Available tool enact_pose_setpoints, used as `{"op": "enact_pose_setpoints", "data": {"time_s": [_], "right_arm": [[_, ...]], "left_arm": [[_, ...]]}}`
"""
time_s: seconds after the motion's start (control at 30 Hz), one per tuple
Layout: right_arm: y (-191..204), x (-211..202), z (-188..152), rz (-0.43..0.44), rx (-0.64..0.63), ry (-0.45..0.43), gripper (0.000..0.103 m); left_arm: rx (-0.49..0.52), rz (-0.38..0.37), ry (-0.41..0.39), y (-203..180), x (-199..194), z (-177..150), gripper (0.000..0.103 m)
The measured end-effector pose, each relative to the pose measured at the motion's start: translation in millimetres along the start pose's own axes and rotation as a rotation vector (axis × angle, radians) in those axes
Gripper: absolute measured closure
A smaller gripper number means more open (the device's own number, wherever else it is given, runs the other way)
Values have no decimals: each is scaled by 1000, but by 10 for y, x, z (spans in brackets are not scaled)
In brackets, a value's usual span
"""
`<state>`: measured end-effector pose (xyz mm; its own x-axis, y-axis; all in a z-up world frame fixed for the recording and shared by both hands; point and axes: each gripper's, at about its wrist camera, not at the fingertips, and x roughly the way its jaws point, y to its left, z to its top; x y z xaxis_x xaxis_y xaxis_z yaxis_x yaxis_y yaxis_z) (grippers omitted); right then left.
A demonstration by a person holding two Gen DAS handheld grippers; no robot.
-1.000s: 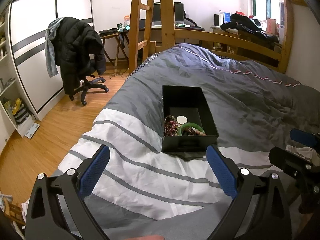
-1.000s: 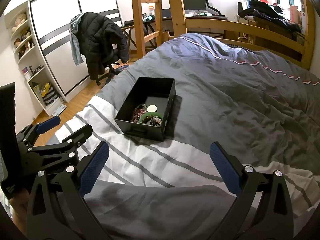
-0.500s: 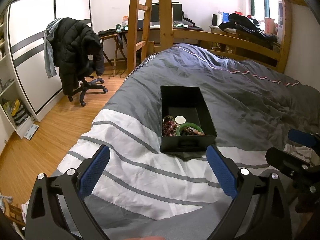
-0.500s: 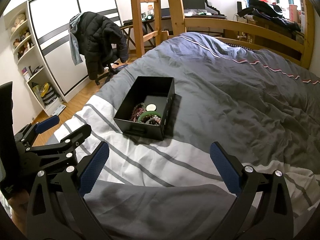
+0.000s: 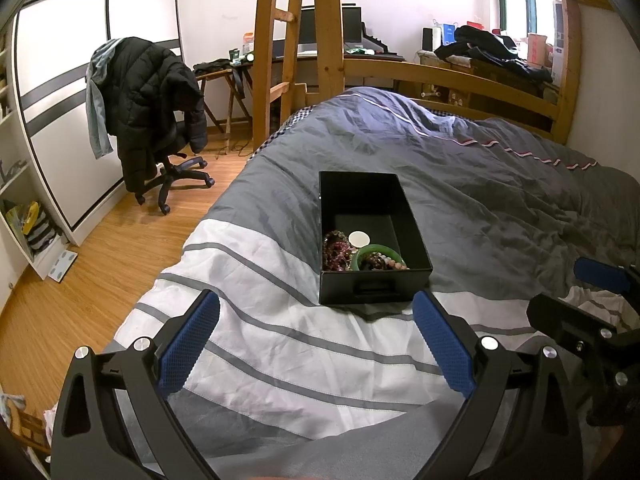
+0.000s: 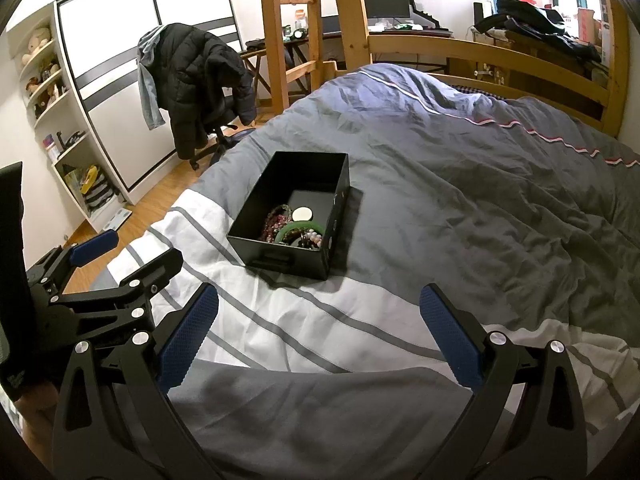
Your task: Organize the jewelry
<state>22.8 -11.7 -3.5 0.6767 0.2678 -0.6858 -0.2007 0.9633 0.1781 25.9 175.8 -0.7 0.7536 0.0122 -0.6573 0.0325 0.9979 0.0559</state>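
A black open box [image 5: 376, 298] [image 6: 280, 256] sits on the grey and white duvet. Inside it lie a green bangle [image 5: 362, 254] [image 6: 286, 232], dark red bead bracelets [image 5: 334, 250] [image 6: 274, 222], a pale bead bracelet [image 6: 314, 236] and a round white disc [image 5: 359, 238] [image 6: 302, 214]. My left gripper [image 5: 316, 338] is open and empty, held above the duvet short of the box's near end. My right gripper [image 6: 318, 330] is open and empty, to the right of the left one, also short of the box.
The bed [image 5: 480, 184] has a wooden frame and a ladder [image 5: 300, 40]. An office chair with a black jacket [image 5: 148, 108] stands on the wood floor at the left. White shelves [image 6: 52, 92] line the left wall. A cluttered desk [image 5: 352, 52] stands behind.
Both grippers have drifted slightly; the box sits a little higher in both views. Both stay open and empty.
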Motion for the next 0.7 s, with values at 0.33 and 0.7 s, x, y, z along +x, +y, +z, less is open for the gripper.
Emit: {"op": "enact_pose_setpoints", "data": {"time_s": [0.33,0.7], "right_arm": [[-2,0,0,1,1,-1,4],[-11,18,-19,-3,11,-1,4]], "left_arm": [[-1,3,0,-1,1,-2,7],[-3,1,-7,19,-18,-4,7]]}}
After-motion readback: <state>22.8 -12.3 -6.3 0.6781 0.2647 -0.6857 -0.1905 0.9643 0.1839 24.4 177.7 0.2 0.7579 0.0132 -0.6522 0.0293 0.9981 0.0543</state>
